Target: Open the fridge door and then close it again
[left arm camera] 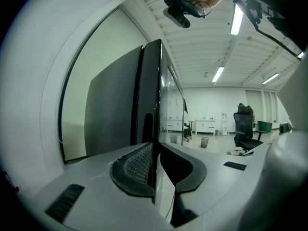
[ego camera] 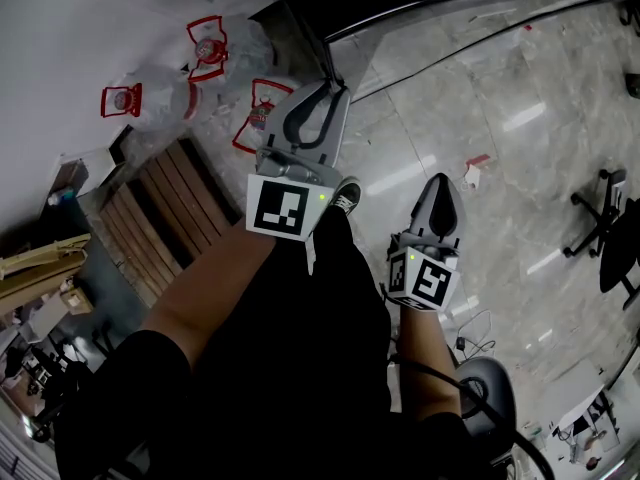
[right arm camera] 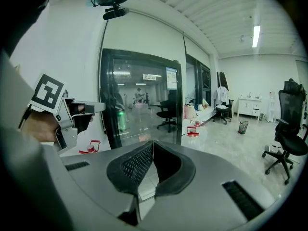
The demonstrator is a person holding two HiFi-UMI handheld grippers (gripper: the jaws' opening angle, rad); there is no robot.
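So from the head view, both tools hang over the person's legs: the left gripper (ego camera: 325, 103) points toward a white wall (ego camera: 90, 28) with red-printed bags (ego camera: 210, 43) at its foot, and the right gripper (ego camera: 440, 193) hangs over the marble floor (ego camera: 500, 118). Wooden slats (ego camera: 160, 208) lie off to the left. In the left gripper view the jaws are pressed together at the tips with nothing in them, and straight ahead is what looks like the fridge (left arm camera: 115, 109), a tall dark panel with a black edge. Honestly can't tell if its door is ajar. The right gripper view shows those jaws pinched together too, also empty, aimed at a black-framed glass front (right arm camera: 139, 100), with an office chair (right arm camera: 288, 143) off right.
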